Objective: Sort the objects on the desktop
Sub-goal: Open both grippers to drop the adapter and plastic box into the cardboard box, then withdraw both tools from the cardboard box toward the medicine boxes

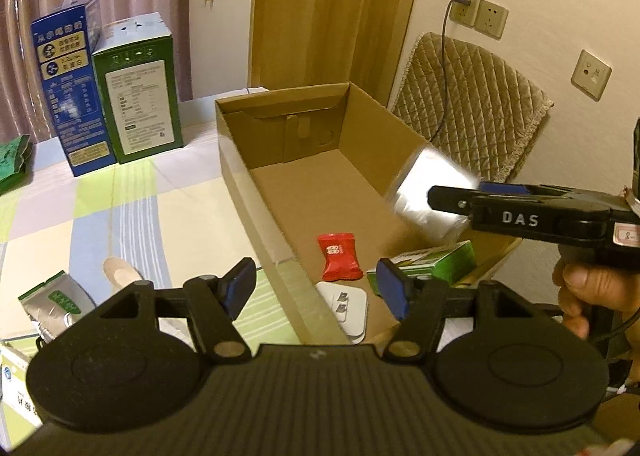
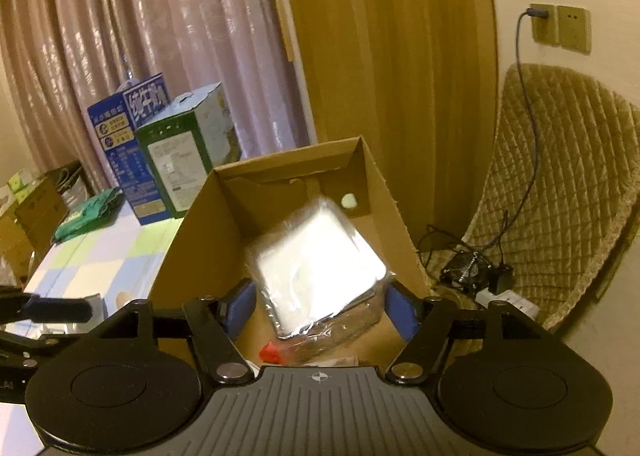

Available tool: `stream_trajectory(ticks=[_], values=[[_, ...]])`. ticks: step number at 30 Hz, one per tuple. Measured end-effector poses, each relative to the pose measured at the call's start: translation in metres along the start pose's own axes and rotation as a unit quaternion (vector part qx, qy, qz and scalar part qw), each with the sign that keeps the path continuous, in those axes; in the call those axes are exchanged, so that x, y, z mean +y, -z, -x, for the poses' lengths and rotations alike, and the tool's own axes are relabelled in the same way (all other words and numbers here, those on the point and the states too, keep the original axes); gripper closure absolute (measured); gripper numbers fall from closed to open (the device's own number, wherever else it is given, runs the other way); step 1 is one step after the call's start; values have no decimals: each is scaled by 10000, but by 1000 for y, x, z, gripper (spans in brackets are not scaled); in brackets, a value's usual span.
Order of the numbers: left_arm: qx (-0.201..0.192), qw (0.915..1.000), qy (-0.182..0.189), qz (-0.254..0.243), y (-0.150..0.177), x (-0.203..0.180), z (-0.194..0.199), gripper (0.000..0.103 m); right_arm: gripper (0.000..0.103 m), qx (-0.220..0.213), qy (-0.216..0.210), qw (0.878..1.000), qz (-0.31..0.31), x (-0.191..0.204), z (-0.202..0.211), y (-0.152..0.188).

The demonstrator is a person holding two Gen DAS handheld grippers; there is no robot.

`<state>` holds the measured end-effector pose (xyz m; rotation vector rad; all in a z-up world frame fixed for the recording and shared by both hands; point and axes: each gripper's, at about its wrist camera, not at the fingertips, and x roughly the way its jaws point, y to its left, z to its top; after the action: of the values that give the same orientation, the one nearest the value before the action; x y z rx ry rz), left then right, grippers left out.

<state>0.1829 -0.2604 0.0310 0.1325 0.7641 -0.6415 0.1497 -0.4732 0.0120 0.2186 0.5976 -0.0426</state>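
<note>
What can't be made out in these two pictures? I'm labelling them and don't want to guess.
- Silver pack: glare and blur in both views hide any print. Whether the right gripper still clamps it is unclear.
- Red packet: print too small in the left view; mostly hidden behind the pack in the right view.
- Green box: partly behind a left gripper finger.
- White box: cut off by the left edge.

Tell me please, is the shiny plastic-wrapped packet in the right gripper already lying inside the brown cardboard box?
Not yet. The shiny plastic-wrapped packet hangs tilted above the brown cardboard box, between the right gripper's blue pads.
</note>
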Motion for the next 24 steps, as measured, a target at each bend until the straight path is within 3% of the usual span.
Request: stream_trajectory(ticks=[11, 24], values=[[-43, 9998, -156, 147, 24, 22, 30, 37, 33, 34, 68, 10000, -34, 2, 30, 15], [-294, 9976, -421, 455, 59, 51, 96, 27, 21, 172, -148, 9997, -55, 62, 81, 45]])
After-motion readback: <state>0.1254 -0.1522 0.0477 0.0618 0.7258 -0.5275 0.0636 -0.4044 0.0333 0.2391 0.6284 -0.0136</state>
